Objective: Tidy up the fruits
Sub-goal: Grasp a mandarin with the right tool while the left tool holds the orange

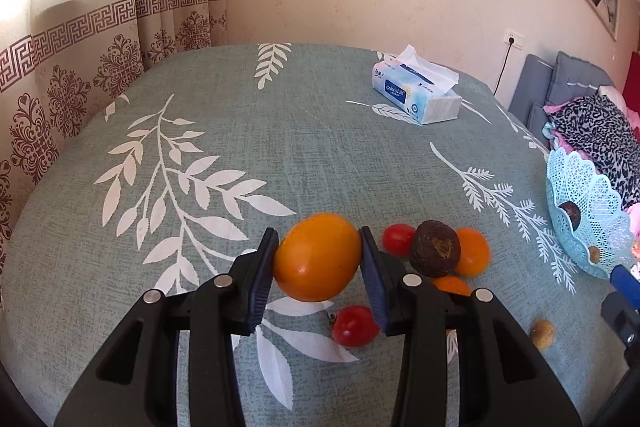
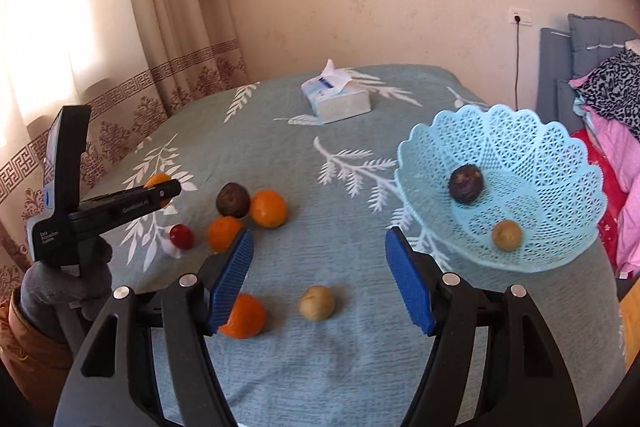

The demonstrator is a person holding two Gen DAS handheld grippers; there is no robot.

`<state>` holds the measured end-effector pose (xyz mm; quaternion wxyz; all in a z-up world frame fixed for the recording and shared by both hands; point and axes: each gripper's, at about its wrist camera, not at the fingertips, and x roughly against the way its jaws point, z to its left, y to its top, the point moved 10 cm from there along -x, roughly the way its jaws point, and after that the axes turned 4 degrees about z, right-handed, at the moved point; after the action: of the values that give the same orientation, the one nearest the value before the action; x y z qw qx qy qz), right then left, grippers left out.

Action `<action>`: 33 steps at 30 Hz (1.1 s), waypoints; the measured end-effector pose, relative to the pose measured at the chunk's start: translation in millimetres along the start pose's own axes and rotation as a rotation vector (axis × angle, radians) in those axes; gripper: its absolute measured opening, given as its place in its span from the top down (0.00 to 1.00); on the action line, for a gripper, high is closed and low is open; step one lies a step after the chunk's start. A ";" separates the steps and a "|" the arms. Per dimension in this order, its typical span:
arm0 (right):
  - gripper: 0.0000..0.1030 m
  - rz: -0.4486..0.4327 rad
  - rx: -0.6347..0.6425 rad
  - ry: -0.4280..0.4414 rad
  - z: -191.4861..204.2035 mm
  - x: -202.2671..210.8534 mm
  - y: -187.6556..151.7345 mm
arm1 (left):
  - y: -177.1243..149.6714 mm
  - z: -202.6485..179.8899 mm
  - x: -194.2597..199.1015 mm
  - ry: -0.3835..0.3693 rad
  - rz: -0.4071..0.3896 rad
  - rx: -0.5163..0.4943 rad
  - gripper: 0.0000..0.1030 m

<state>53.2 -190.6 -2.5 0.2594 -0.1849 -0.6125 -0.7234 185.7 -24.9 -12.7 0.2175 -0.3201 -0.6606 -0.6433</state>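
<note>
Several fruits (image 2: 268,209) dot leaf-patterned tablecloth (image 1: 320,147) near curtains (image 1: 80,47).

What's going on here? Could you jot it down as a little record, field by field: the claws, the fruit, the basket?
Left claw: left claw shut on a large orange, lifted off the cloth
Right claw: right claw open, nothing between its pads
Basket: pale blue lattice basket at the right, holding a dark round fruit and a small tan fruit
Loose fruit on cloth: oranges, red tomatoes, a dark brown fruit, a tan fruit
Surface: teal cloth with white leaves
Also there: tissue box
</note>
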 end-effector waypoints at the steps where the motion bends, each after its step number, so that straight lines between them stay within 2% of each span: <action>1: 0.32 0.017 0.011 0.018 7.3 -1.2 -5.9 | -0.9 0.7 0.4 -0.003 0.002 0.003 0.60; 4: 0.34 0.078 0.039 0.078 28.8 -4.9 -25.2 | -3.2 2.6 1.3 -0.012 0.007 0.015 0.60; 6: 0.45 0.123 0.056 0.119 42.3 -8.3 -36.6 | -4.6 2.7 2.3 -0.015 0.007 0.017 0.60; 8: 0.52 0.159 0.062 0.152 51.9 -13.4 -44.6 | -5.1 2.4 3.4 -0.019 0.006 0.018 0.60; 12: 0.58 0.199 0.097 0.135 60.8 -26.7 -50.6 | -6.3 2.1 5.6 -0.025 0.004 0.020 0.60; 18: 0.63 0.219 0.118 0.052 52.3 -43.2 -50.0 | -9.3 1.7 5.7 -0.031 0.009 0.020 0.60; 33: 0.62 0.229 0.071 0.091 47.6 -47.9 -46.3 | -11.9 0.0 3.7 -0.036 0.017 0.015 0.60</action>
<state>61.1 -131.4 -58.5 0.3742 -0.2115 -0.6000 -0.6747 174.7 -24.0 -18.5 0.2134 -0.3355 -0.6666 -0.6305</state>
